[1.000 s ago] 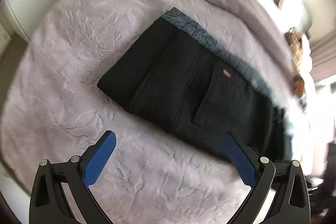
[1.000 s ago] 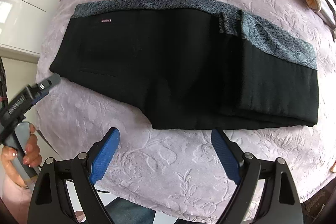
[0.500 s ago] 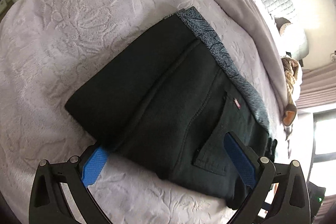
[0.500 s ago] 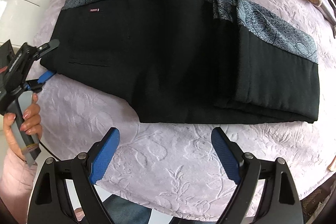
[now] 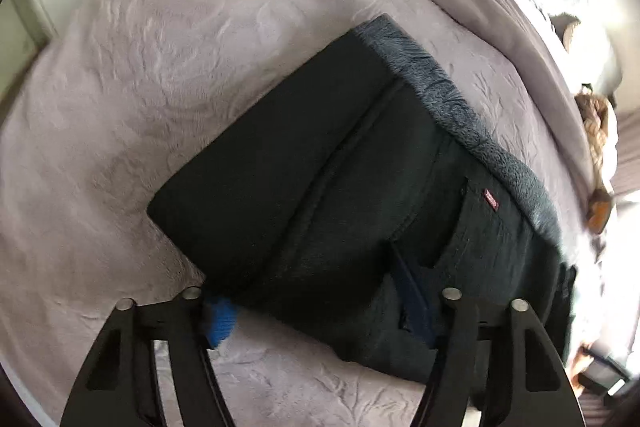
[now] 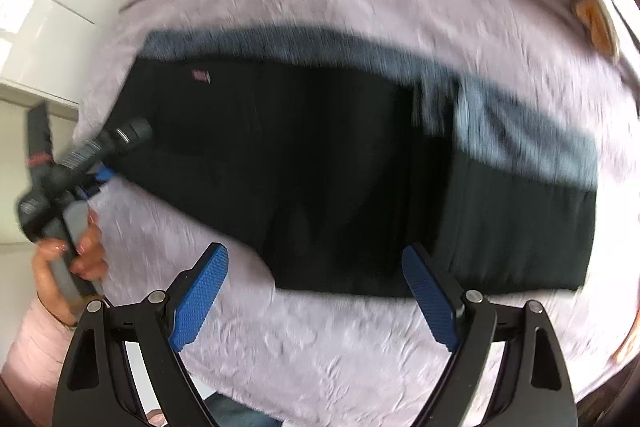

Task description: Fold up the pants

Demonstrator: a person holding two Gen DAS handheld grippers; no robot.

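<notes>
Pants [image 5: 360, 187]: black, folded into a long band, lying across the middle of both frames on the blanket; a grey fleecy lining shows along the upper edge – a small red tag [image 5: 490, 198] sits just beneath it.
Left gripper [image 5: 320, 303]: lower centre of the left view, jaws just closing over the near corner of the pants; one blue pad slips under the cloth edge, the other lies on top. Whether they already pinch – cannot tell.
Right gripper [image 6: 316, 291]: lower centre of the right view, jaws spread wide, nothing between them, just beside the pants' near edge.
Blanket [image 6: 320, 355]: pale lilac, embossed.
Hand [image 6: 68, 263]: lower left of the right view, holding the left gripper's handle.
</notes>
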